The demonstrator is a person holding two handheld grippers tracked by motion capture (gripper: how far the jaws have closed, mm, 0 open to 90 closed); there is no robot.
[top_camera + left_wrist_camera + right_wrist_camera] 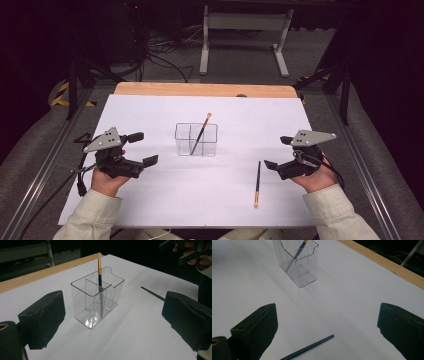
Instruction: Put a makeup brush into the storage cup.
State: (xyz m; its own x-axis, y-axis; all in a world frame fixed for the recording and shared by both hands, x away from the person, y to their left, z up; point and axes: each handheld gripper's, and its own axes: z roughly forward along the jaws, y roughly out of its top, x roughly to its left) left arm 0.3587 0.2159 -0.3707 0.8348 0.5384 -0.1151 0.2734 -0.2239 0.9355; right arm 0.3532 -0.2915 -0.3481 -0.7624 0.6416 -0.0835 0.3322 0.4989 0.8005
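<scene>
**Both grippers wide, one brush in the organiser, one on the sheet**

A white sheet [150, 200] covers the table, with a strip of bare wooden edge [200, 89] showing along the far side. Near the middle of the sheet stands a clear plastic organiser [196, 140] split into compartments. The left gripper [144, 148] hovers at the near left, held in the person's hand, its jaws spread wide with nothing between them. The right gripper [278, 152] sits at the near right, jaws likewise wide apart and empty. A dark-handled brush with a gold ferrule [201, 133] leans in the organiser, its pale tip up and tilted toward the far right. A second brush [257, 184] lies flat on the sheet, near and right of the organiser, just left of the right gripper, pale tip toward the person.
</scene>
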